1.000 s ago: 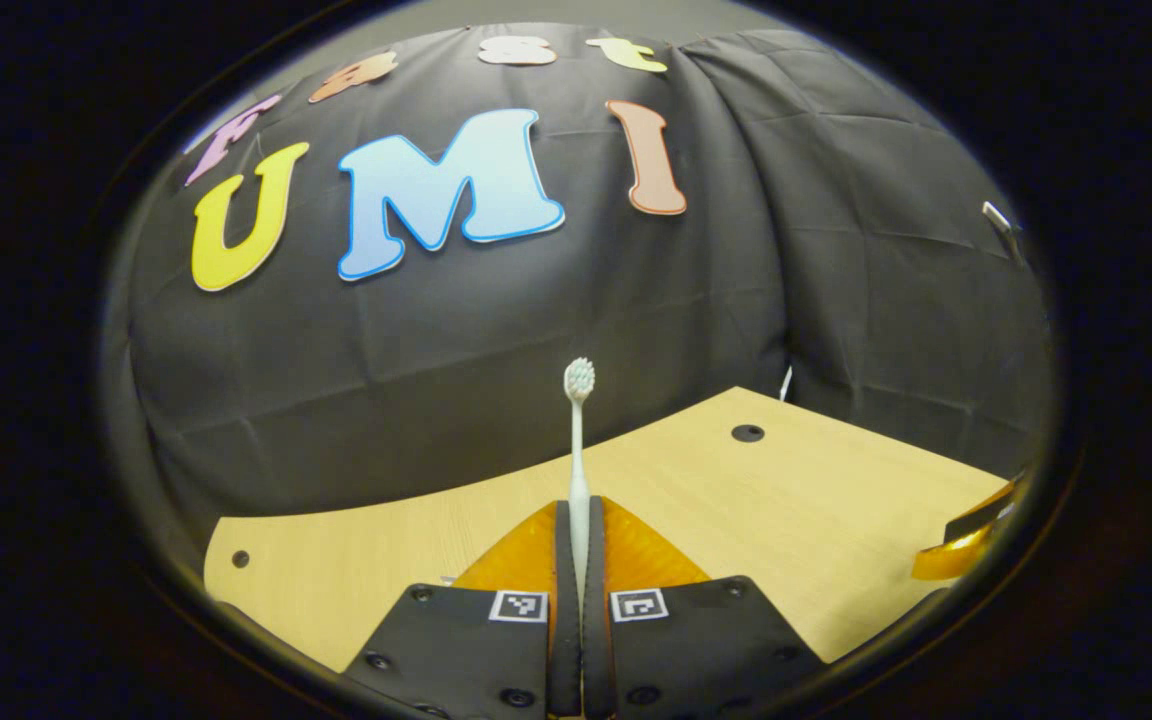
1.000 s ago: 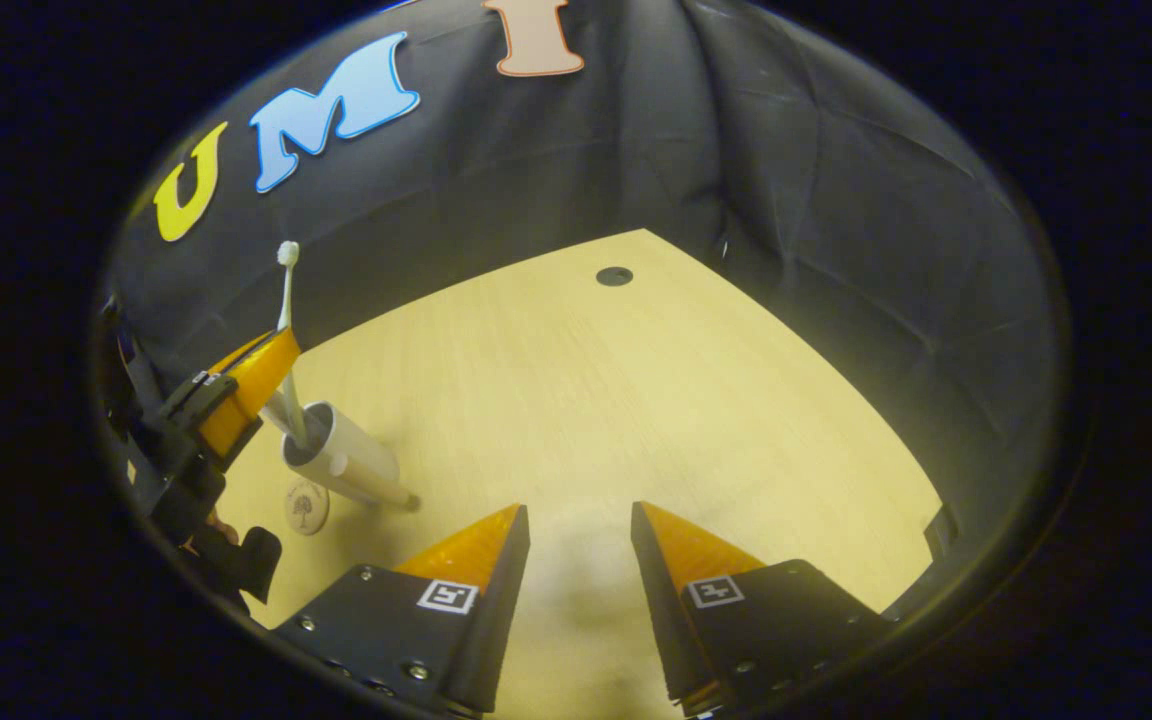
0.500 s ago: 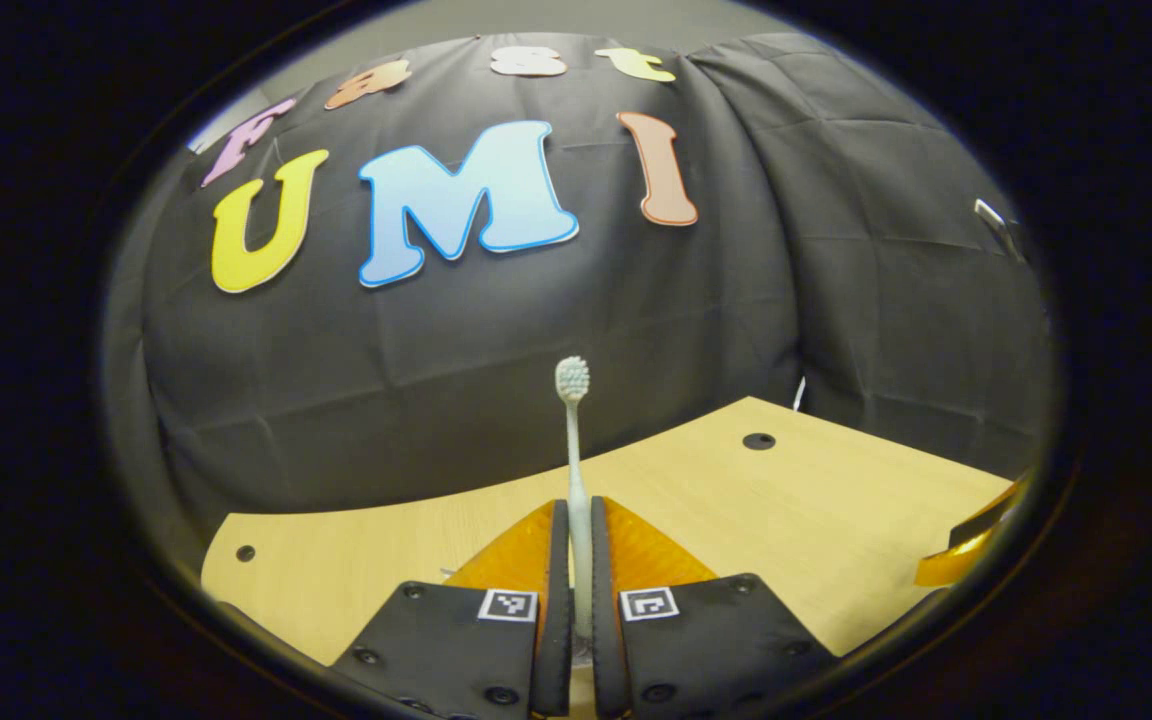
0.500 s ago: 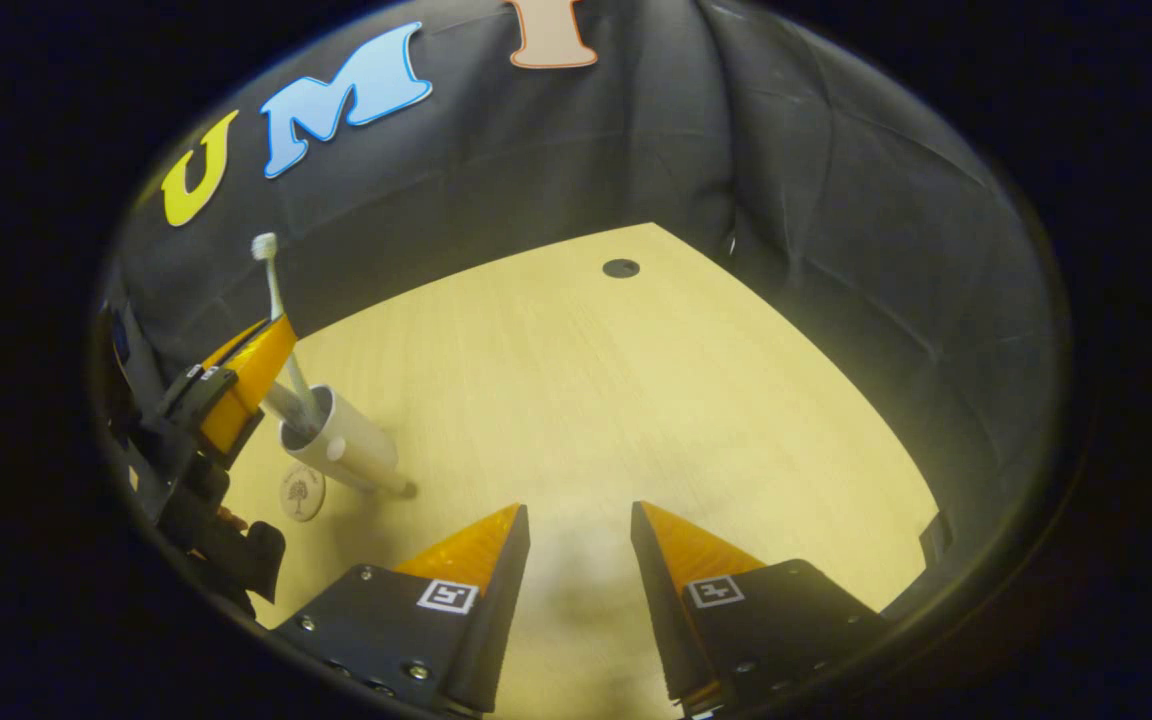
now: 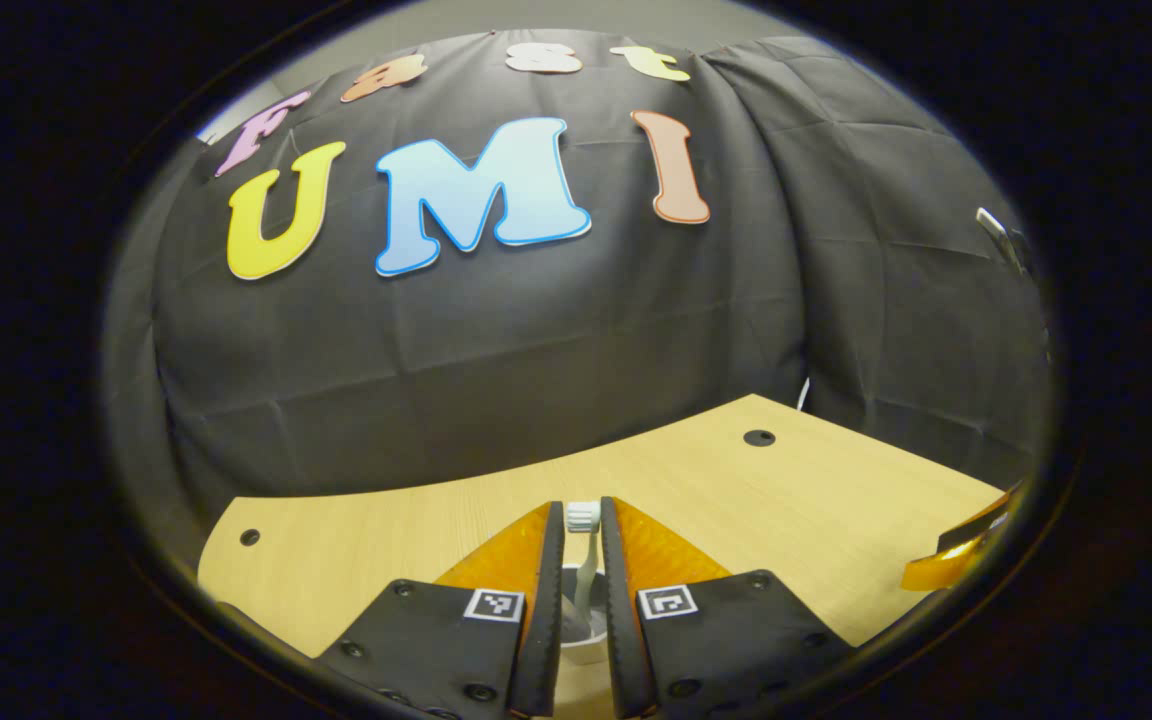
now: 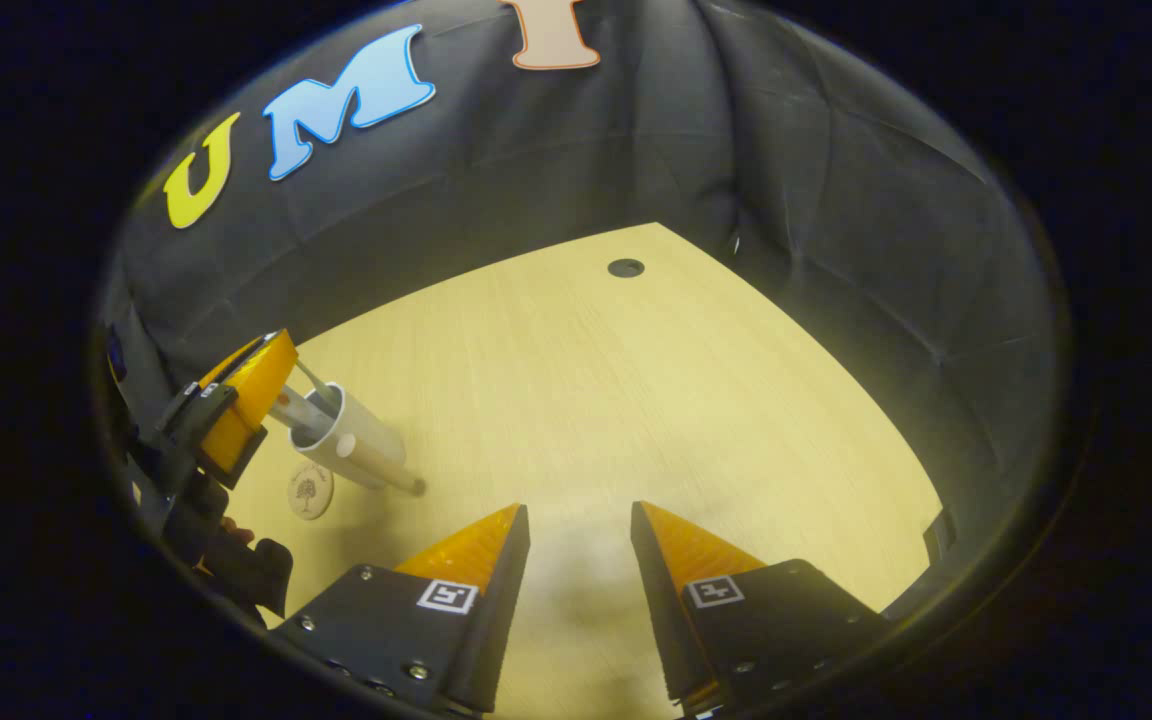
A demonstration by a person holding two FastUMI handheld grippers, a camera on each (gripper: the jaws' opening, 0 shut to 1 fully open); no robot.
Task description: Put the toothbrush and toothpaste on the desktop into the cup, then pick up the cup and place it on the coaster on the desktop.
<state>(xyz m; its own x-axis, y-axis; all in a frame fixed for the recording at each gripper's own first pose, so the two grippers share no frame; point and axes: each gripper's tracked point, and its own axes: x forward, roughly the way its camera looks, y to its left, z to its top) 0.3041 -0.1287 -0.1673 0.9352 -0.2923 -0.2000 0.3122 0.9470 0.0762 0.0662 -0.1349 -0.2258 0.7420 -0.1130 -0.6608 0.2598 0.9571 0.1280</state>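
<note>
Left tool hangs right over the cup, fingers parted a little, w/ the toothbrush standing loose in the gap. The brush head sits level w/ the fingertips and the handle runs down into the cup mouth, so the brush looks let go and resting in the cup. Neither finger seems to press on it. Holding it straight above the opening makes sense: a thin handle dropped plumb goes in w/o knocking the rim.

In the right gripper view the cup stands on the desk at about 9 o'clock, w/ the left tool touching or just off its rim from the 10 o'clock side. A grey stick pokes out of the cup mouth toward that tool; prob. the brush, can't say for sure. Whether the toothpaste is already inside I can't tell.

The coaster, a small round disc w/ a tree mark, lies just beside the cup at 7 o'clock of it. It is bare, so the cup isn't on it yet. Short hop when the time comes.

Right tool is released, fingers wide, nothing between them, parked low over bare desk at 6 o'clock, well apart from the cup. Likely waiting so it stays out of the left tool's way.

Next, by my guess: lift the left tool clear w/o snagging the brush head.
</note>
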